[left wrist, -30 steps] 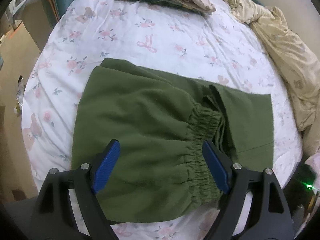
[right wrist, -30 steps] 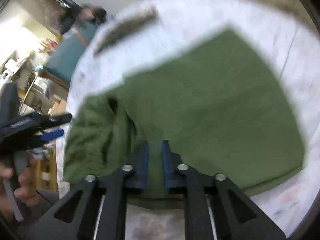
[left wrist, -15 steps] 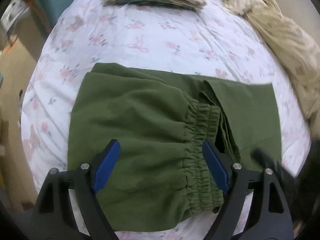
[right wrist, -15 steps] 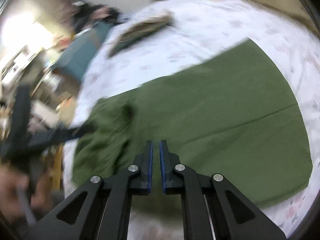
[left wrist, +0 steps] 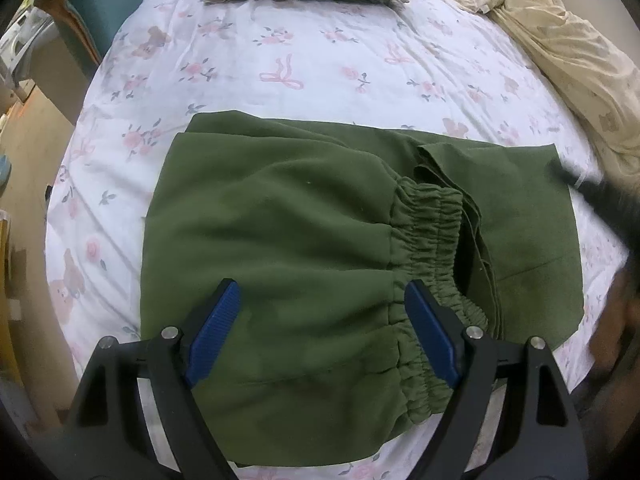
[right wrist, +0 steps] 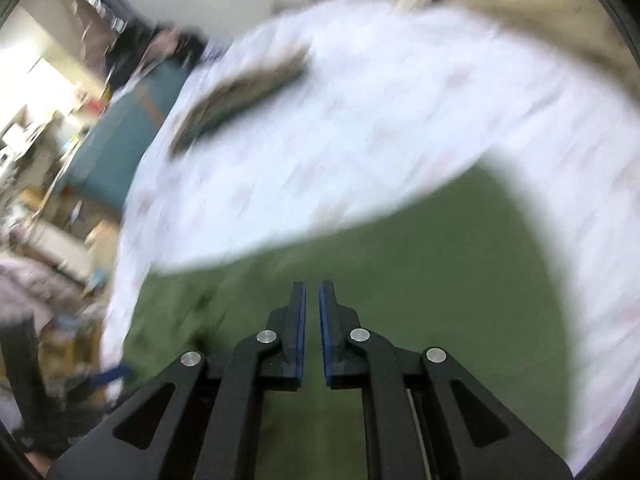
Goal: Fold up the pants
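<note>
the green pants [left wrist: 304,248] are laid folded on the floral bedsheet [left wrist: 280,52], waistband [left wrist: 432,240] turned toward the right. the left gripper [left wrist: 322,336] is held wide apart above the cloth, nothing gripped. the right gripper [right wrist: 312,332] is nearly closed, a narrow gap showing, over blurred green fabric.
</note>
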Tool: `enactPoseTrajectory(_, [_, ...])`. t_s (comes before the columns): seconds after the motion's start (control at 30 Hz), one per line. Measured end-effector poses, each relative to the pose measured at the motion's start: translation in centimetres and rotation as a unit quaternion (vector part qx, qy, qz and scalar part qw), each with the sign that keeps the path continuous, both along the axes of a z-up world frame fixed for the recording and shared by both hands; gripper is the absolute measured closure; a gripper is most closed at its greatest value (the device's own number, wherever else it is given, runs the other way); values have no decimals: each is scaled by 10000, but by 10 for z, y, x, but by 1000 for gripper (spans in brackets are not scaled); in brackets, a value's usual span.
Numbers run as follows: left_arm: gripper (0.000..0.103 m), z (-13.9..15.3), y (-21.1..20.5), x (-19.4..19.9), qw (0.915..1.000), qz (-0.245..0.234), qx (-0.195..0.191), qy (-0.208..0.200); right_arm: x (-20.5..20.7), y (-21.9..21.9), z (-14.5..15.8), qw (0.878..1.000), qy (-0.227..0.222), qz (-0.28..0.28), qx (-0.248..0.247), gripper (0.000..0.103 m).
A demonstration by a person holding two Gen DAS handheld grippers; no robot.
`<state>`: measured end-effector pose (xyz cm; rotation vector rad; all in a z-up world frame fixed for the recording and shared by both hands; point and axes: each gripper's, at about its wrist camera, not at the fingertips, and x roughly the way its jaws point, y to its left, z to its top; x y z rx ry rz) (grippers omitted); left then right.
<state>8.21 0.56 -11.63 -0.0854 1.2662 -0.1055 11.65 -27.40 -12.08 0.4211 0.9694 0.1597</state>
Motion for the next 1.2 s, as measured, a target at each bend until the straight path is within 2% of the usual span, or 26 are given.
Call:
enactPoseTrajectory(0.07, [21,-1,0,-1,10000,-35,-23,11,17,-38,0,9991,142,-387,-49,94])
enactPoseTrajectory(0.13, [21,-2,-1,-1,10000,-69,3,23,37,-64,-14,9973,555,-468,66,94])
enactPoseTrajectory(0.2, [21,-4,-2,1,10000,-68,36,48,51,-66,-32,9931,945,-317,-619,95])
enactPoseTrajectory(0.23, [21,-5,-2,1,10000,-57,37,74,57,-65,-40,9909,984,-262,-876,101])
enactPoseTrajectory(0.27, [21,-6,-3,3,9999,-43,31,91,60,-67,-49,9878,1027,-292,-1133,103])
enactPoseTrajectory(0.33, [21,-6,-3,5,10000,-13,33,77,63,-73,-67,9846,1074,-392,-1326,103])
enactPoseTrajectory(0.43, [21,-6,-6,8,10000,-19,31,72,61,-80,-75,9884,1023,-453,-1030,103])
enactPoseTrajectory(0.5, [21,-5,-7,10,10000,-6,-7,77,57,-93,-65,9916,1094,-474,-501,100])
enactPoseTrajectory(0.57, [21,-3,-8,12,9999,47,-104,106,48,-96,-43,9935,902,-565,-393,99])
enactPoseTrajectory(0.63, [21,2,-10,15,9996,69,-265,107,34,-98,-24,9946,787,-519,-438,99])
enactPoseTrajectory(0.7, [21,7,-15,16,9994,13,-334,45,33,-95,-23,9946,885,-352,-421,99])
enactPoseTrajectory(0.8, [21,13,-23,15,9994,-176,-276,-103,44,-85,-50,9878,1184,-261,-974,100])
enactPoseTrajectory(0.87, [21,15,-25,14,9995,-214,-105,-206,51,-85,-72,9823,1441,-214,-1174,103])
enactPoseTrajectory(0.9, [21,15,-23,14,9996,-183,-84,-209,50,-88,-73,9832,1410,-224,-1135,103])
enactPoseTrajectory(1.03, [21,14,-16,16,9991,2,-413,0,35,-97,-40,9871,1398,-258,-731,99])
enactPoseTrajectory(1.13, [21,17,-18,16,9990,-9,-440,-24,-1,-98,-10,9880,1377,-74,-692,99])
enactPoseTrajectory(1.2, [21,21,-20,16,9989,-31,-452,-82,-32,-105,-10,9863,1596,-184,-375,99])
